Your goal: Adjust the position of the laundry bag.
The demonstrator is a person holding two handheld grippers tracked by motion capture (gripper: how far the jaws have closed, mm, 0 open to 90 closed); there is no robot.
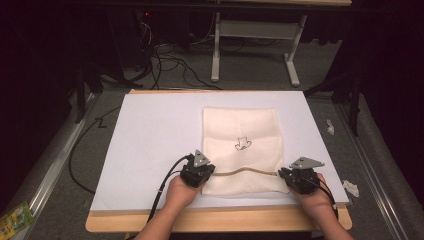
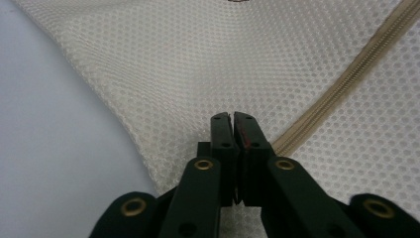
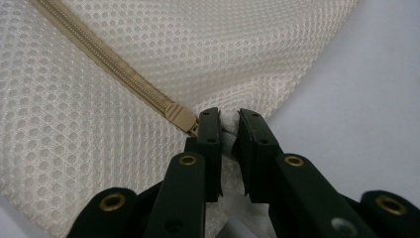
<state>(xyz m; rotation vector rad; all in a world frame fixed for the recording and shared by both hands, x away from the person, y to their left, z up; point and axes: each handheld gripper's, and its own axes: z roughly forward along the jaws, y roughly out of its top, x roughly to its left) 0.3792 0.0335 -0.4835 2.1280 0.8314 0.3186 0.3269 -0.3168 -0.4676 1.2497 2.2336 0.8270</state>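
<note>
Fingers [image 2: 222, 130] of the left gripper [image 1: 197, 172] are pressed together, and they seem to pinch the near left edge of the cream-white mesh laundry bag [image 1: 240, 135], though the pinched cloth itself is hard to make out between them. Just to their right the beige zipper [image 2: 341, 82] runs away across the mesh. Over at the right gripper [image 1: 299, 177], the fingers [image 3: 210, 130] stand a little apart with a bunched tuft of white mesh clamped between them; the zipper's beige slider [image 3: 181, 118] lies just beside the left finger, touching or nearly so.

Seen from above, the bag lies flat on the white board of the bench [image 1: 150, 145], its near end spanning from one pair of fingers to the other, with the zipper line sagging slightly between them and a small dark logo [image 1: 243, 144] farther out.

By my reading, the work is at an early hold: both near corners are gripped and the zipper looks shut along its length. Lifting, folding or opening the bag is not yet done.
</note>
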